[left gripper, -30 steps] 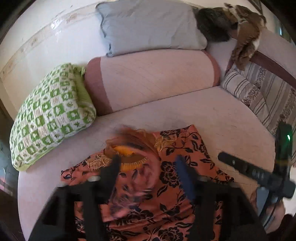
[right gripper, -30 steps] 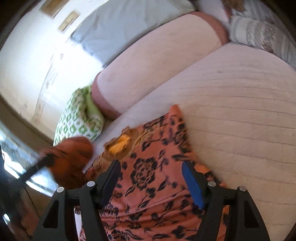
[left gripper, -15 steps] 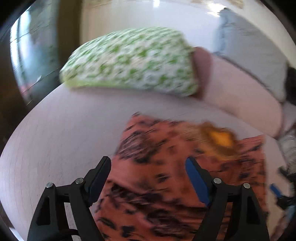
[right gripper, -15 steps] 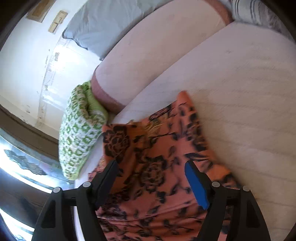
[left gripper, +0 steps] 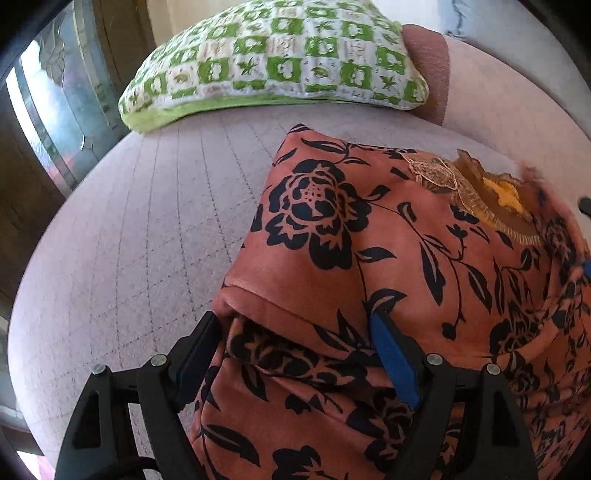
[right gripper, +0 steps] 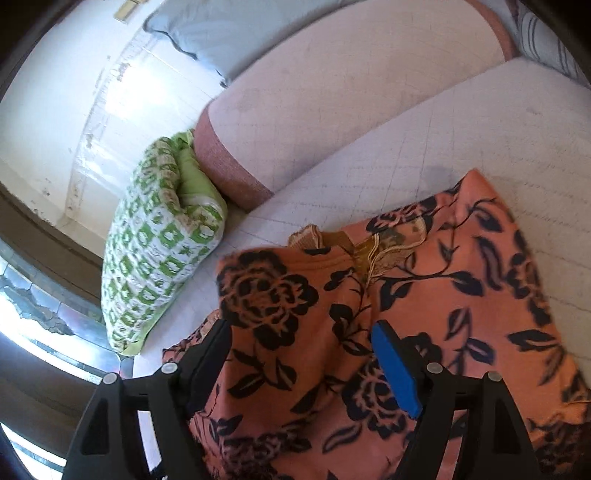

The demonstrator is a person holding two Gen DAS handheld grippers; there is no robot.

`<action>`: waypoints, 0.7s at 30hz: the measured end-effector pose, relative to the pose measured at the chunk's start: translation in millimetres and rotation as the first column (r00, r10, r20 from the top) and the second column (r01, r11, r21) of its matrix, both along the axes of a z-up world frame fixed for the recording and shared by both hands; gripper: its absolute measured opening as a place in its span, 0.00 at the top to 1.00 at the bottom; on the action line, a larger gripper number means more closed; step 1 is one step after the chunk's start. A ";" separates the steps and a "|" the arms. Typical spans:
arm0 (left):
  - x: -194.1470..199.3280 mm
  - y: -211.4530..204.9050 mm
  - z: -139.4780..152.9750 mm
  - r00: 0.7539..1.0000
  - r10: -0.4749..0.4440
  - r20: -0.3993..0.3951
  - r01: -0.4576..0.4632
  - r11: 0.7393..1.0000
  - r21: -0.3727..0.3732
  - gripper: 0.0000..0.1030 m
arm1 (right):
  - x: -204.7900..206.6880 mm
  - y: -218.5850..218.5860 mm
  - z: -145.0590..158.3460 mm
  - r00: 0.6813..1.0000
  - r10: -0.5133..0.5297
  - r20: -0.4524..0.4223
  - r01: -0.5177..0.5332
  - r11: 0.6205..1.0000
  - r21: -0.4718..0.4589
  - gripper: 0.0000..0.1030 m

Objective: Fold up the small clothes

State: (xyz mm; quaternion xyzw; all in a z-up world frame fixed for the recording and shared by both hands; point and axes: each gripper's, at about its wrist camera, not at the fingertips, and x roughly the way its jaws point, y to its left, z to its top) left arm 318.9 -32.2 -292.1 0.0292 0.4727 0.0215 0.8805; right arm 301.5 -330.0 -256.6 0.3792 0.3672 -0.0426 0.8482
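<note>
An orange garment with a black flower print (left gripper: 351, 240) lies on the quilted pale pink mattress (left gripper: 147, 240). Its left part is folded in over the body. The neckline (left gripper: 498, 195) has gold trim and a yellow lining. My left gripper (left gripper: 295, 321) hangs open just above the garment's left folded edge, its pads not pressing on the cloth. In the right wrist view the same garment (right gripper: 424, 295) fills the lower half, with the neckline (right gripper: 369, 251) at its far edge. My right gripper (right gripper: 301, 326) is open over the middle of the cloth, holding nothing.
A green and white checked pillow (left gripper: 277, 62) (right gripper: 159, 251) lies at the far left end of the mattress. A pink bolster with a maroon end (right gripper: 332, 92) runs along the back, with a grey pillow (right gripper: 221, 29) behind it. The mattress edge and a window (left gripper: 44, 110) lie to the left.
The left gripper let go of the orange sleeve, which now lies folded over the body, then swung left and down to the garment's left edge. The right gripper moved closer over the cloth.
</note>
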 end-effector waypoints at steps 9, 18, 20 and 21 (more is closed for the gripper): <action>-26.4 -19.1 19.3 0.996 -0.077 0.047 0.077 0.997 0.007 0.20 | -0.2 31.8 12.4 0.996 0.073 -0.053 -0.080 0.987 -0.142 0.22; -13.2 -5.4 3.6 0.996 -0.073 -0.044 0.072 0.997 -0.025 0.17 | 70.4 110.8 24.3 0.923 0.193 -0.332 -0.341 0.808 -0.481 0.22; -11.3 -3.2 1.1 0.996 -0.073 -0.057 0.070 0.996 -0.050 0.16 | 91.9 126.8 9.5 0.899 0.151 -0.411 -0.380 0.735 -0.561 0.23; -10.7 -2.4 0.7 0.995 -0.077 -0.061 0.074 0.996 -0.054 0.16 | 102.1 130.9 0.8 0.886 0.084 -0.455 -0.381 0.692 -0.613 0.24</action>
